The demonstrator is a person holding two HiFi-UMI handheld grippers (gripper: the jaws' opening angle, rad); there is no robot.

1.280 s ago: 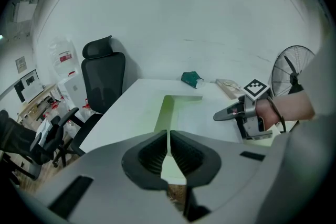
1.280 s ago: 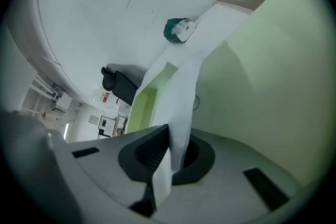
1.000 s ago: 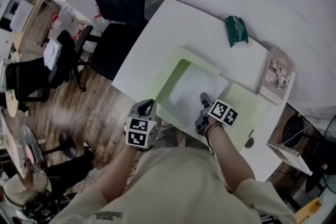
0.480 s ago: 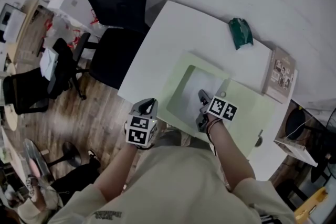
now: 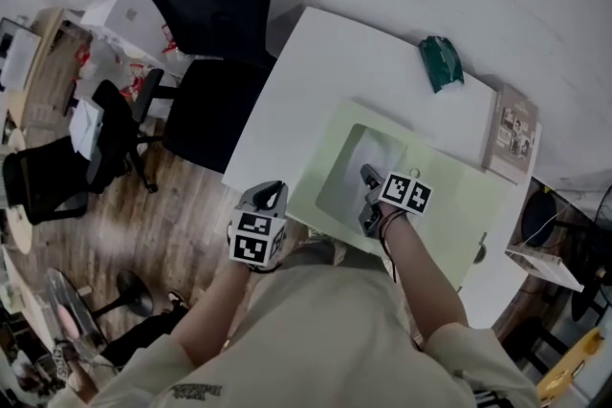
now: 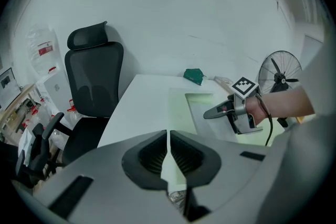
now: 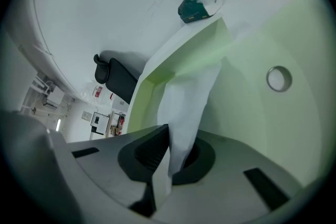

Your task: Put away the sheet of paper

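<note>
A light green folder lies open on the white table. The white sheet of paper lies in the folder's pocket, partly under its cover. My right gripper is shut on the near edge of the sheet, which runs from between the jaws into the folder. My left gripper sits at the table's near left edge, shut on a thin pale green strip that looks like the folder's corner. The right gripper also shows over the folder in the left gripper view.
A dark green packet and a book lie at the table's far side. A black office chair stands left of the table, and a fan at the right. A round snap sits on the folder.
Less white paper shows now; the sheet lies deeper under the folder's cover. The right gripper stays shut on it, and the left gripper has kept its place at the folder's corner.
</note>
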